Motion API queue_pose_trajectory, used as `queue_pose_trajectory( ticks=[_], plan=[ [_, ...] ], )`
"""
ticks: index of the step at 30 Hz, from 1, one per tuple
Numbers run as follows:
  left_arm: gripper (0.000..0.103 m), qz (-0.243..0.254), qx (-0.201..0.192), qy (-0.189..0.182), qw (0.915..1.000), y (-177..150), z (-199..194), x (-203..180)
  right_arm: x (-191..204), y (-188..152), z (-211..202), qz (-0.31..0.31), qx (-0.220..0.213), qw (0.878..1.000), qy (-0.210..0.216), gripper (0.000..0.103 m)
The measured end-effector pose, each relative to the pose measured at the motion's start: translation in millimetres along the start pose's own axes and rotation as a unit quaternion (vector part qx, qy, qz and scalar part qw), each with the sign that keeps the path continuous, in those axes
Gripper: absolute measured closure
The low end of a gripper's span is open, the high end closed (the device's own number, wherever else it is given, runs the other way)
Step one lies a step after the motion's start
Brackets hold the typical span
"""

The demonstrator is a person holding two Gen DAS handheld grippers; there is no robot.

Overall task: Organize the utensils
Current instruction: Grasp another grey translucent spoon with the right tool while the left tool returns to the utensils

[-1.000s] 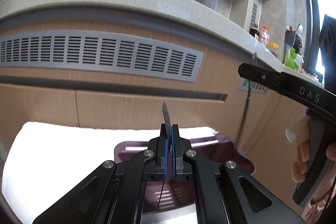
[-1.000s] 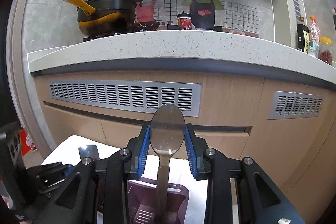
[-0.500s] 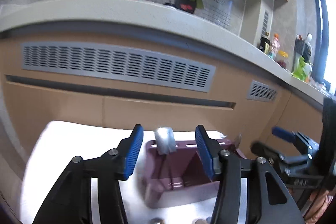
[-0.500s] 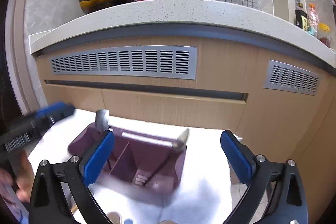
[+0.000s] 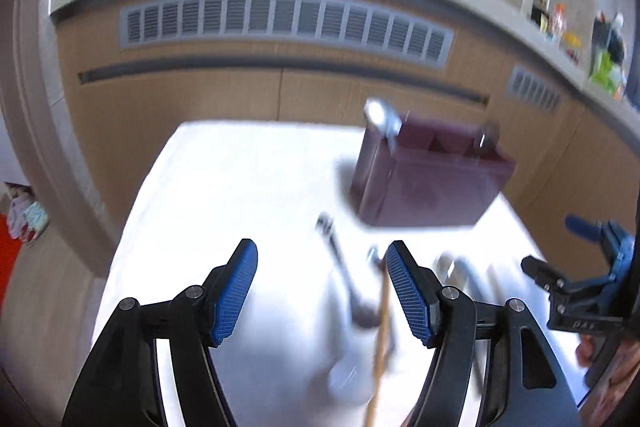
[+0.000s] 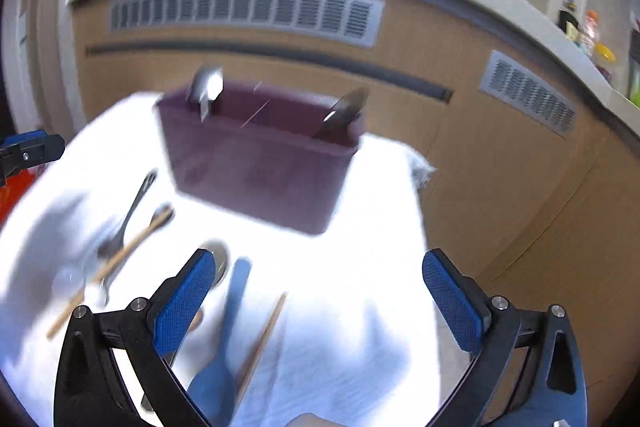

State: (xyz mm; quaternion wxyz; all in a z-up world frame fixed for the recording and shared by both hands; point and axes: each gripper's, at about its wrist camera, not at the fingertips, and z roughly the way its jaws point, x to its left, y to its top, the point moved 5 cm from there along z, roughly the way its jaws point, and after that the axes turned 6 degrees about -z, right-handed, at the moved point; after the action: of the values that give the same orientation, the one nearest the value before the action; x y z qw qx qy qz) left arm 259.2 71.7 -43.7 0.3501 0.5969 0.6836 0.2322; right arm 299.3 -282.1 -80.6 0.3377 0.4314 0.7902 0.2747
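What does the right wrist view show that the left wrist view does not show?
Only the right wrist view shows a blue utensil lying on the white cloth, and the open right gripper with nothing between its pads.

Only the left wrist view shows the open, empty left gripper from behind, and the hand that holds the right gripper.

Both show the purple utensil holder with a spoon at one end and a dark blade-like piece at the other, plus loose metal cutlery and a wooden chopstick on the cloth.
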Motion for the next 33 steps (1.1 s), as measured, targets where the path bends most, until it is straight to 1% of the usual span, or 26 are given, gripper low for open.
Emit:
queue_pose_trajectory(
  ticks=[1, 3, 5, 7, 9, 11, 13, 14, 17, 19, 21, 22, 24, 27, 31, 32, 33],
  plan=[
    [0.034, 0.003, 0.007, 0.007, 0.9999, -8.0, -0.6, 3.0, 9.7, -2.9, 3.5, -0.007, 0.015, 1.0, 0.015, 0.0],
    [0.033, 0.002, 0.018, 0.014, 0.9997, -23.0, -3.6, 10.7, 23.1, -4.1, 9.2, -0.016, 0.036, 0.999, 0.031, 0.0],
    [0.032, -0.009, 0.027, 0.015, 0.9995, -34.9, -7.7, 19.8, 34.8, -2.8, 10.8, -0.008, 0.027, 0.998, 0.053, 0.0],
    [0.031, -0.022, 0.031, 0.015, 0.9992, -41.4, -10.4, 27.6, 45.1, -0.2, 19.3, 0.008, 0.038, 0.995, 0.088, 0.008],
    [0.031, -0.033, 0.033, 0.015, 0.9988, -46.0, -12.2, 33.1, 51.5, 2.4, 31.1, 0.026, 0.052, 0.992, 0.113, 0.042],
    [0.031, -0.043, 0.035, 0.017, 0.9983, -49.3, -14.1, 39.1, 56.0, 1.1, 45.2, 0.044, 0.077, 0.989, 0.121, 0.053],
    [0.031, -0.049, 0.037, 0.021, 0.9979, -50.5, -15.2, 43.8, 54.2, -0.5, 57.4, 0.067, 0.087, 0.988, 0.112, 0.053],
    [0.031, -0.052, 0.037, 0.022, 0.9977, -52.0, -16.2, 46.6, 51.8, -1.0, 62.2, 0.074, 0.09, 0.988, 0.101, 0.053],
    [0.031, -0.062, 0.04, 0.018, 0.9971, -52.6, -15.5, 51.1, 52.2, 0.8, 66.6, 0.068, 0.089, 0.989, 0.092, 0.053],
    [0.031, -0.064, 0.044, 0.015, 0.9968, -52.6, -11.9, 49.5, 55.3, 1.7, 67.0, 0.048, 0.092, 0.992, 0.078, 0.057],
    [0.031, -0.061, 0.051, 0.013, 0.9968, -54.0, -7.9, 46.0, 60.7, 1.0, 65.9, 0.02, 0.094, 0.993, 0.064, 0.069],
    [0.031, -0.057, 0.054, 0.012, 0.9968, -55.4, -6.0, 43.0, 62.6, -0.1, 64.7, 0.007, 0.095, 0.994, 0.058, 0.072],
    [0.031, -0.049, 0.06, 0.007, 0.9969, -57.4, -3.3, 36.3, 60.5, -2.0, 60.0, 0.007, 0.094, 0.994, 0.063, 0.072],
    [0.031, -0.037, 0.068, -0.006, 0.997, -59.3, -2.0, 25.3, 47.3, -2.6, 45.1, 0.036, 0.084, 0.993, 0.08, 0.072],
    [0.031, -0.017, 0.068, -0.05, 0.9963, -63.7, -5.5, 5.4, 25.4, 0.4, 15.4, 0.065, 0.056, 0.992, 0.089, 0.072],
    [0.035, -0.009, 0.066, -0.059, 0.9961, -66.2, -6.9, 0.0, 20.9, -0.3, 8.0, 0.07, 0.051, 0.992, 0.09, 0.072],
    [0.045, 0.0, 0.062, -0.064, 0.996, -69.2, -8.5, -4.8, 18.4, -0.3, 3.5, 0.072, 0.047, 0.992, 0.091, 0.072]
  ],
)
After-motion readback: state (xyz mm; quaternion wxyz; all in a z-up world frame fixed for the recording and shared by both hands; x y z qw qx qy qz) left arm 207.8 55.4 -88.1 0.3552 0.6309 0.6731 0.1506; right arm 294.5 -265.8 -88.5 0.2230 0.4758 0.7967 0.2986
